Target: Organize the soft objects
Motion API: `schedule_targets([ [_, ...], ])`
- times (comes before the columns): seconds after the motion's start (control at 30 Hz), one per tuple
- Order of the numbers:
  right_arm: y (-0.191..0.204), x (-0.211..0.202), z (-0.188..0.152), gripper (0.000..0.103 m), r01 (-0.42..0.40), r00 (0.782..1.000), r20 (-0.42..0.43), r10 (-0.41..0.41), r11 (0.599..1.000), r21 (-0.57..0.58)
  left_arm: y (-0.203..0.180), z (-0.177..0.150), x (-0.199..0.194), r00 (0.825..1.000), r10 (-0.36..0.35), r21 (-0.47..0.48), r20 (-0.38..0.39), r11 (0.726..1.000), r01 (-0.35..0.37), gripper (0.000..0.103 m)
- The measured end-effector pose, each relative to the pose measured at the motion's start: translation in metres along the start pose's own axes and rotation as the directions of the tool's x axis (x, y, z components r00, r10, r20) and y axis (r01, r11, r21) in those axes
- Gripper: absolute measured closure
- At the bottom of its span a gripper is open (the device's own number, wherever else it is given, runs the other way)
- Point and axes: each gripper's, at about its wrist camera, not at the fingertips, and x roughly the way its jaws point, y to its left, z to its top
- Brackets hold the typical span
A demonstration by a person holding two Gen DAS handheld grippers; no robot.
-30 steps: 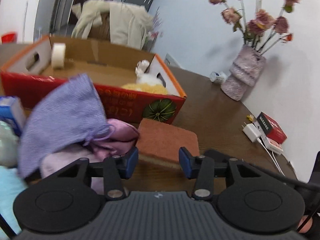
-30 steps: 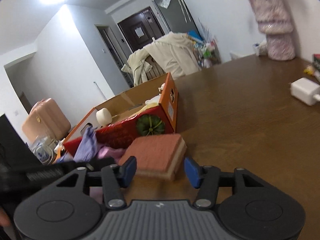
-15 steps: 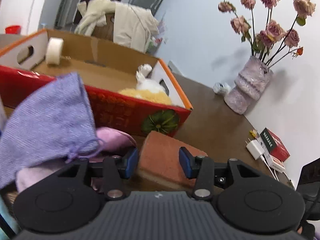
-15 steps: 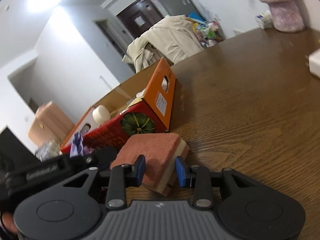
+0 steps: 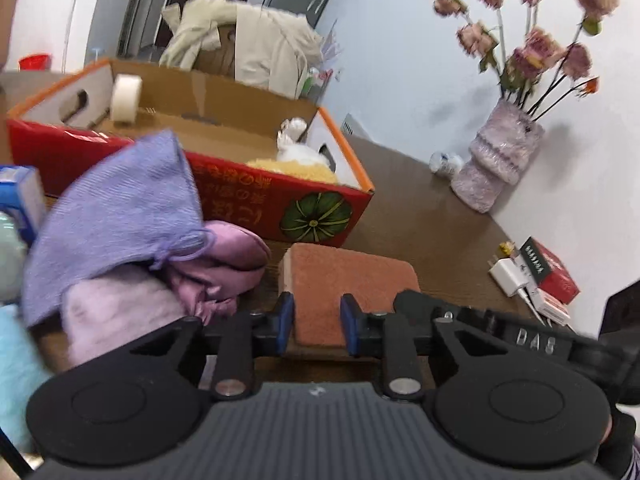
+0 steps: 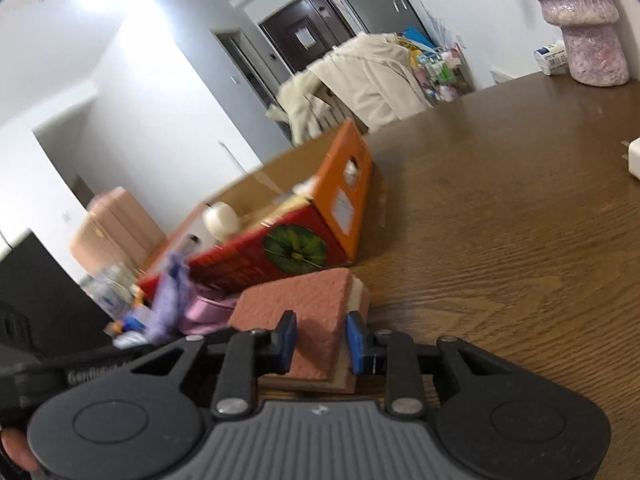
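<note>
Sponge [image 6: 308, 312]: flat on worktop [image 6: 500, 240] before pumpkin-print box [image 5: 280, 204], long axis across that box's front
Right hand-held gripper [image 6: 321, 342]: nearer, pads pinching sponge's corner; half a second ago narrowing
Left hand-held gripper [image 5: 316, 326]: parted, empty, closer than before

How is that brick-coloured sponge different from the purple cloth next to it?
The sponge is a flat, firm-edged block lying on the table; the purple cloth is limp and draped over a heap of fabrics. The right tongs pinch the sponge; nothing grips the cloth. Both sit in front of the red box.
</note>
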Motion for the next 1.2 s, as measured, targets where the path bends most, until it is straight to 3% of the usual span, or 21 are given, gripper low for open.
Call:
schedule_targets([
  [0.13,0.039,-0.038,-0.028,0.078,0.002,0.998,0.055,-0.003,1.0,0.004,-0.001,-0.014,-0.058,0.998,-0.024,0.025,0.052,0.999,0.023,0.077],
  [0.3,0.09,-0.066,-0.054,0.078,-0.007,0.996,0.085,0.015,0.996,-0.083,0.014,-0.031,-0.116,0.991,-0.024,-0.014,0.129,1.0,0.026,0.077],
  [0.47,0.121,-0.053,-0.048,0.078,-0.026,0.995,0.088,0.037,0.993,-0.118,0.033,-0.018,-0.138,0.981,-0.003,-0.036,0.196,0.999,0.011,0.077],
  [0.57,0.142,-0.033,-0.03,0.078,-0.035,0.994,0.095,0.05,0.988,-0.15,0.05,0.009,-0.14,0.974,0.009,-0.033,0.227,0.999,-0.001,0.077],
  [0.73,0.172,0.029,0.033,0.077,-0.077,0.993,0.071,0.089,0.984,-0.16,0.084,0.087,-0.12,0.958,0.038,0.019,0.283,0.999,-0.045,0.077],
  [0.9,0.182,0.12,0.083,0.077,-0.045,0.998,0.038,0.05,0.992,-0.119,0.129,0.146,-0.069,0.973,0.055,-0.012,0.223,0.998,-0.054,0.077],
  [1.07,0.178,0.201,0.091,0.077,0.017,0.997,-0.077,-0.027,0.991,-0.131,0.172,0.161,-0.007,0.985,0.141,-0.056,0.104,0.989,-0.136,0.077],
  [1.2,0.173,0.232,0.081,0.077,0.045,0.988,-0.139,-0.066,0.988,-0.148,0.195,0.152,0.015,0.987,0.156,-0.038,0.048,0.987,-0.154,0.077],
])
